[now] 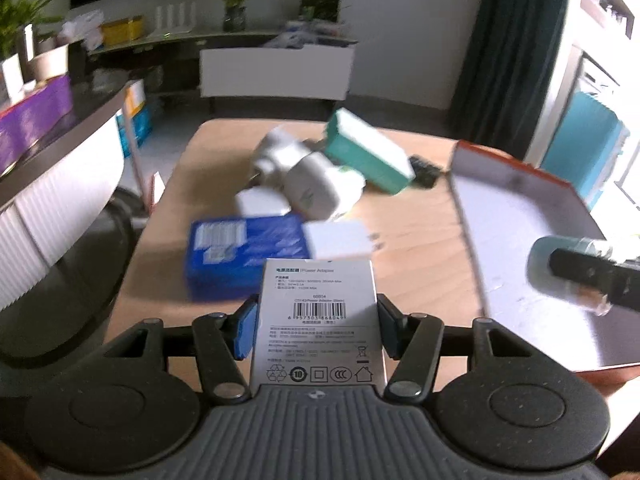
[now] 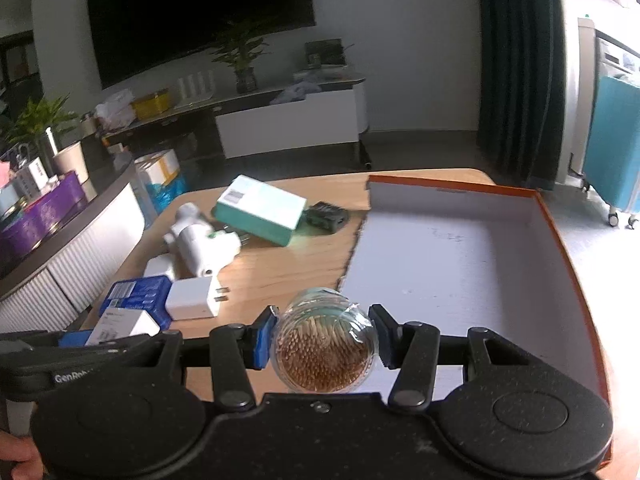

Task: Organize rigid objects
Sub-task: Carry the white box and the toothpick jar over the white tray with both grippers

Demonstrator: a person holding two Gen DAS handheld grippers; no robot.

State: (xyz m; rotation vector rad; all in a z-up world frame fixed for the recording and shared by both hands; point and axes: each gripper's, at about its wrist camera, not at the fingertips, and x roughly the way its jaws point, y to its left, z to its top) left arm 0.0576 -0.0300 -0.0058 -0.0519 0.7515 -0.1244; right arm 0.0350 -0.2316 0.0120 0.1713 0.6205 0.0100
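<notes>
A light wooden table with rounded corners (image 2: 280, 276) carries an orange-rimmed, white-lined shallow cardboard tray (image 2: 460, 248), a teal-and-white box (image 2: 260, 210), a small black object (image 2: 326, 214), hard to identify, white plastic plug adapters (image 2: 200, 246), a white charger cube (image 2: 192, 298) and a blue printed box (image 2: 136, 294).

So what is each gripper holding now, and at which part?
The left gripper clamps the white power adapter box by its two long sides. The right gripper clamps the clear toothpick jar across its round wall.

Two close wrist views, both facing the table (image 1: 420, 208).
</notes>
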